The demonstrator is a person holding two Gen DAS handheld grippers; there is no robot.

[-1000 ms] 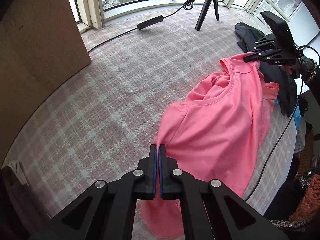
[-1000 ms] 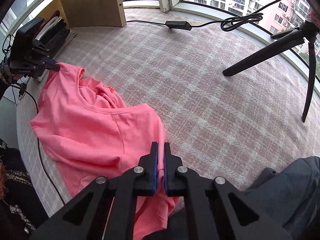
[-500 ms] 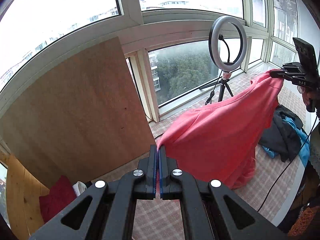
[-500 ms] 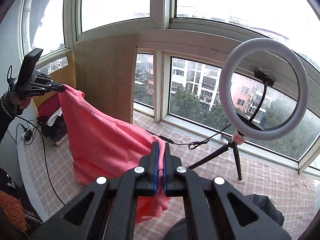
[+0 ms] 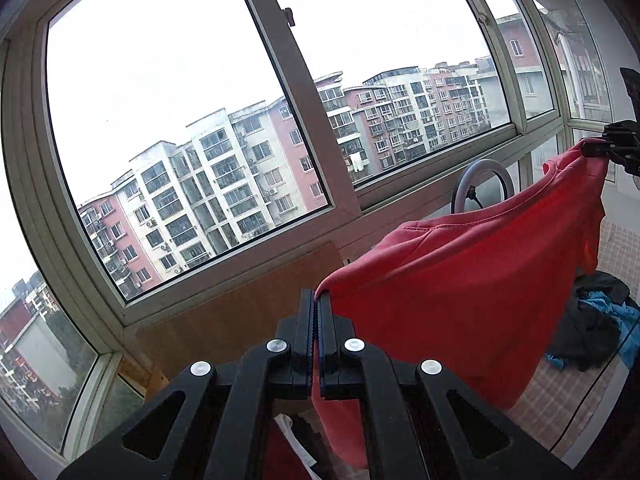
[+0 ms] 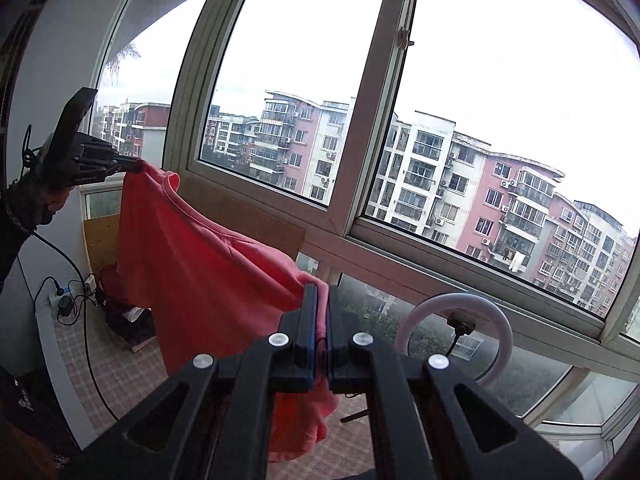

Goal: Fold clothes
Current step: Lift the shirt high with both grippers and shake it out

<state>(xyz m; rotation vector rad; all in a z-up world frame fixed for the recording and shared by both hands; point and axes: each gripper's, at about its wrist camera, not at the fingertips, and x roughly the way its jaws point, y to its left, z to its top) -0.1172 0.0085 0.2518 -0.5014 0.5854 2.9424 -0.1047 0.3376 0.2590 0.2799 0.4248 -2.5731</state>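
Left wrist view: left gripper point(image 5: 317, 300) clamped on shirt point(image 5: 460, 280) edge, near shoulder. Shirt stretches right and upward to right gripper point(image 5: 588, 148), hanging in air above checked floor point(image 5: 560, 400). Dark clothes pile point(image 5: 588, 332) lies beyond.

Right wrist view: right gripper point(image 6: 319, 294) pinches opposite shoulder; shirt point(image 6: 200, 272) runs left to left gripper point(image 6: 138, 166). Collar line is long axis, spanning both grippers; body hangs below. Lay-down likely next.

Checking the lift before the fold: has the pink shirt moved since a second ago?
Yes. The pink shirt has gone up: it lay on the checked carpet, and now hangs in the air between both tongs, level with the window frame.
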